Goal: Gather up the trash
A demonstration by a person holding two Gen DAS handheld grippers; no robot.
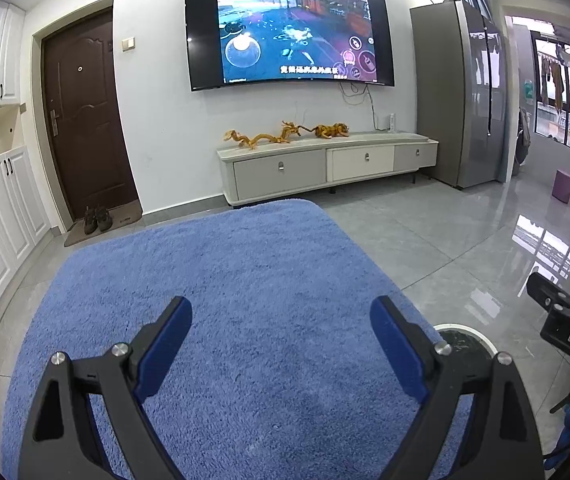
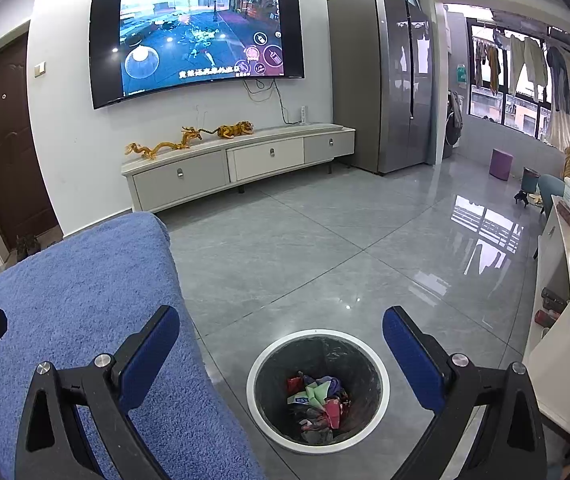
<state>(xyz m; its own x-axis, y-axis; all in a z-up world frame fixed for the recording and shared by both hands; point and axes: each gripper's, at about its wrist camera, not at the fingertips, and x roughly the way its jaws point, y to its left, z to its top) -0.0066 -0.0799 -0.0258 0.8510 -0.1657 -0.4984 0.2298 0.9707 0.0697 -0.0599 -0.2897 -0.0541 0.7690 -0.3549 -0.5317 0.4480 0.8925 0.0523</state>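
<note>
Beneath the right claw point(image 2: 281, 360), held wide open and empty, crumpled wrappers point(image 2: 319, 398) are seen inside a white-rimmed bin point(image 2: 263, 354) on the floor. Above the blue towel-covered worktop point(image 1: 245, 280), the left claw point(image 1: 281, 344) is likewise spread empty. Farther off, a television point(image 2: 197, 36) is mounted.

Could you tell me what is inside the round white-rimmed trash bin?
Round white-rimmed trash bin holds crumpled colourful wrappers; whatever lies beneath that pile is covered.

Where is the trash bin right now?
In the right wrist view, the trash bin stands on the grey floor between the open fingers, right of the blue rug.
</note>
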